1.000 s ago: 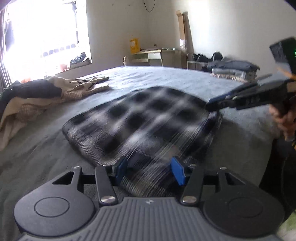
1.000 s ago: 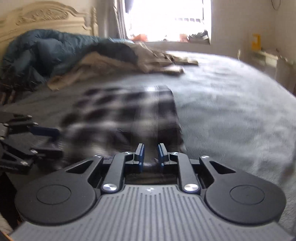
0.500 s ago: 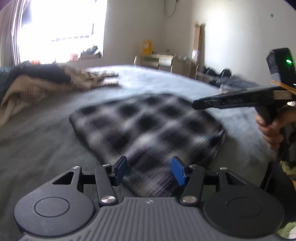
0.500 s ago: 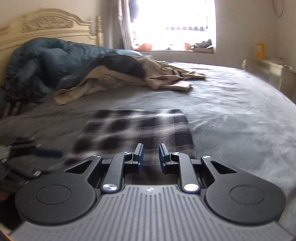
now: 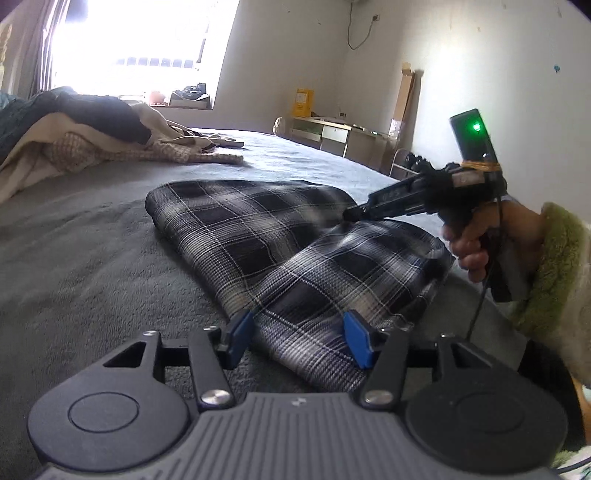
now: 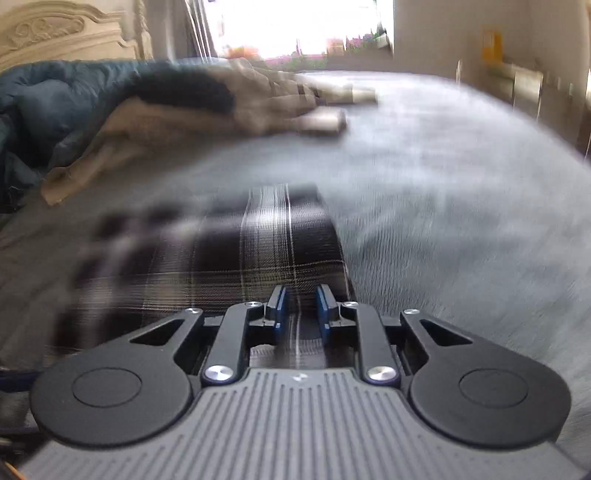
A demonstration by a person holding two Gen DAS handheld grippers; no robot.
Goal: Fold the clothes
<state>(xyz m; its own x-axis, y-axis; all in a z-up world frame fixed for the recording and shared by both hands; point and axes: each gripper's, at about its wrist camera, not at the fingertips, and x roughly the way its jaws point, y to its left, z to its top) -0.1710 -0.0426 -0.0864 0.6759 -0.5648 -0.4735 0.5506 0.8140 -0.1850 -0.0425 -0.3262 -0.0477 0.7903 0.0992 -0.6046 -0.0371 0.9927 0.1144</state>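
A black and white plaid garment [image 5: 288,251] lies folded on the grey bed cover [image 5: 81,266]. My left gripper [image 5: 299,334] is open, its blue pads on either side of the garment's near corner. My right gripper [image 6: 300,312] is partly open low over the garment's right edge [image 6: 258,251], with nothing held between its pads; this view is motion-blurred. In the left wrist view the right gripper [image 5: 354,213] reaches in from the right over the garment's far side, held by a hand.
A heap of beige and dark clothes [image 5: 85,140] lies at the back left of the bed, with a blue duvet [image 6: 44,107] by the carved headboard [image 6: 62,33]. A desk [image 5: 332,136] and shoes stand by the far wall.
The right gripper has come down over the garment's right edge and its pads have parted slightly. The left gripper has stayed open at the near corner while its view turned.
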